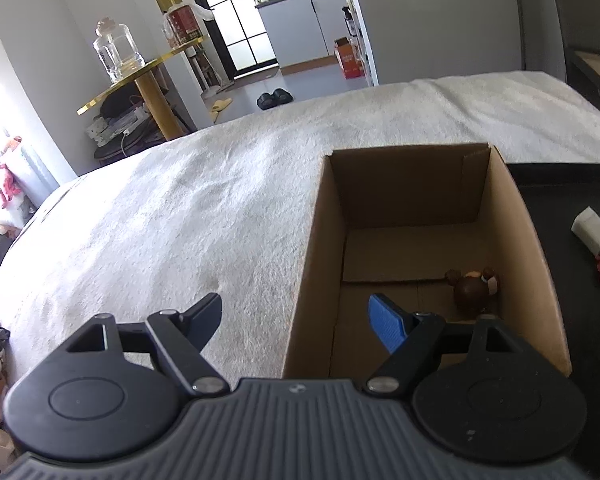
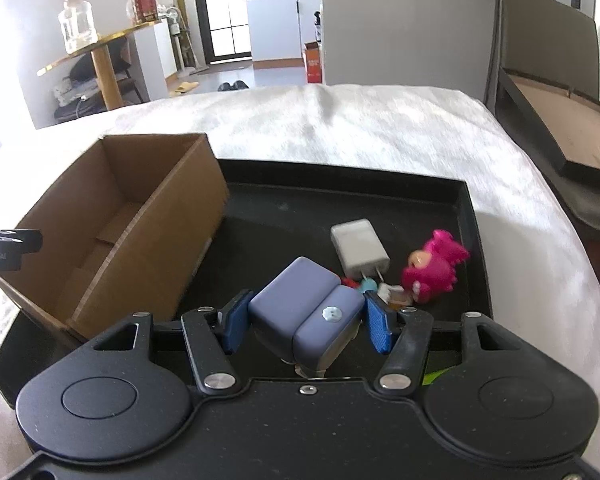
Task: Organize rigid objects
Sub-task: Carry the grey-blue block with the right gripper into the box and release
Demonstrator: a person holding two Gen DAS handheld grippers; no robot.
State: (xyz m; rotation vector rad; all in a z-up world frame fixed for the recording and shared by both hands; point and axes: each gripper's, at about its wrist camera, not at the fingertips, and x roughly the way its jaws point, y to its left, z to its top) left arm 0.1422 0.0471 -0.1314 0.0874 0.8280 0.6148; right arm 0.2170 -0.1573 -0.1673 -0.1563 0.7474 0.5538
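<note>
My right gripper (image 2: 306, 320) is shut on a purple-blue charger block (image 2: 306, 312) and holds it over the black tray (image 2: 340, 184). On the tray lie a white charger (image 2: 359, 246), a pink figure (image 2: 434, 266) and small toy pieces (image 2: 366, 284). An open cardboard box (image 2: 112, 216) stands at the tray's left. My left gripper (image 1: 296, 314) is open and empty, straddling the box's left wall (image 1: 316, 264). A brown bear figure (image 1: 474, 286) sits in the box's near right corner. The white charger also shows in the left wrist view (image 1: 592, 232).
The tray and box rest on a white fleecy blanket (image 1: 180, 216) over a bed. A gold side table with a glass jar (image 1: 118, 50) stands beyond the bed at left. A dark open case (image 2: 560, 128) lies right of the bed.
</note>
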